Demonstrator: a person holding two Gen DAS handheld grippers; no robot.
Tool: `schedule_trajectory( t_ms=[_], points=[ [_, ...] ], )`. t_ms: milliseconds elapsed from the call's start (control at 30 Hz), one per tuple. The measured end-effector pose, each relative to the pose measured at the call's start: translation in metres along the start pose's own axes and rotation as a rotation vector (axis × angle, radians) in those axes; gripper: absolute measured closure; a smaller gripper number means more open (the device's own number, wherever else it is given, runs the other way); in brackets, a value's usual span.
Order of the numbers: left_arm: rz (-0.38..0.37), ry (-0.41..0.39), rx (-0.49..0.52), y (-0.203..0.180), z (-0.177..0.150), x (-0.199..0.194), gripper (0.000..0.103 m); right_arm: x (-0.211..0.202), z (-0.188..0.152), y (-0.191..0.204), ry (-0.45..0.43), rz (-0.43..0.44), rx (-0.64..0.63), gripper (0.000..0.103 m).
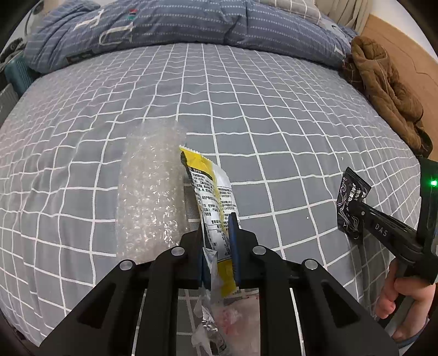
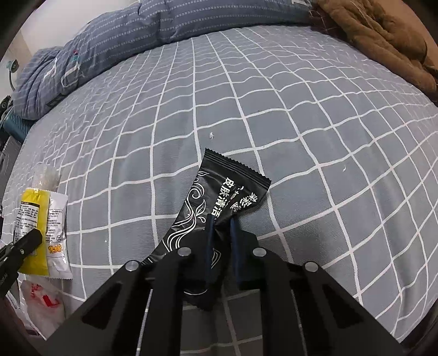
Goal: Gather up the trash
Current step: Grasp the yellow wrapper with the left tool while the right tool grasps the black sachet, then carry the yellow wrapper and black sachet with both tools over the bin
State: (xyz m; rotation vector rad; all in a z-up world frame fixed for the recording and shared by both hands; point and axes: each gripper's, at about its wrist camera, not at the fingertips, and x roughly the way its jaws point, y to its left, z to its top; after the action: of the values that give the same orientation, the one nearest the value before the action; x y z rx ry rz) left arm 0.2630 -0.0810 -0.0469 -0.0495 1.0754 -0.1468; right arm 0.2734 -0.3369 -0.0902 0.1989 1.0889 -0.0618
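Under my left gripper (image 1: 219, 219) the jaws are clenched on a crinkly yellow-and-white wrapper (image 1: 210, 191), lying on the bed beside a lumpy roll of bubble wrap (image 1: 150, 191); my right gripper (image 2: 221, 221) is pinched shut on a glossy black sachet (image 2: 216, 197) with white swirls; beneath both, a soft grey bedsheet (image 2: 301, 109) gridded in white; farther back, a rumpled blue quilt (image 1: 164, 24) and a brown fleecy garment (image 1: 383, 90) by the wooden headboard (image 1: 405, 46).

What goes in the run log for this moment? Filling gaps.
left gripper: shut on yellow wrapper | right gripper: shut on black wrapper | bubble wrap: on bed
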Motion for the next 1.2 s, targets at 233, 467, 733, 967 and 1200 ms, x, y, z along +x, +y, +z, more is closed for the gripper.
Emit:
schedule_trajectory(
  t_ms=[233, 467, 733, 967, 1200],
  points=[
    [0.001, -0.022, 0.006, 0.000, 0.003, -0.013, 0.090, -0.015, 0.002, 0.003, -0.027, 0.005, -0.009, 0.092],
    [0.003, -0.048, 0.011, -0.001, 0.006, -0.035, 0.092, -0.041, -0.002, 0.004, -0.061, 0.015, -0.015, 0.092],
    [0.008, -0.073, 0.013, -0.003, 0.005, -0.063, 0.094, -0.065, -0.003, 0.008, -0.087, 0.032, -0.023, 0.092],
    [0.007, -0.091, 0.005, -0.003, 0.000, -0.083, 0.094, -0.088, -0.009, 0.011, -0.103, 0.046, -0.033, 0.092],
    [0.002, -0.101, 0.003, -0.004, -0.008, -0.100, 0.094, -0.106, -0.019, 0.013, -0.110, 0.048, -0.038, 0.092]
  ],
)
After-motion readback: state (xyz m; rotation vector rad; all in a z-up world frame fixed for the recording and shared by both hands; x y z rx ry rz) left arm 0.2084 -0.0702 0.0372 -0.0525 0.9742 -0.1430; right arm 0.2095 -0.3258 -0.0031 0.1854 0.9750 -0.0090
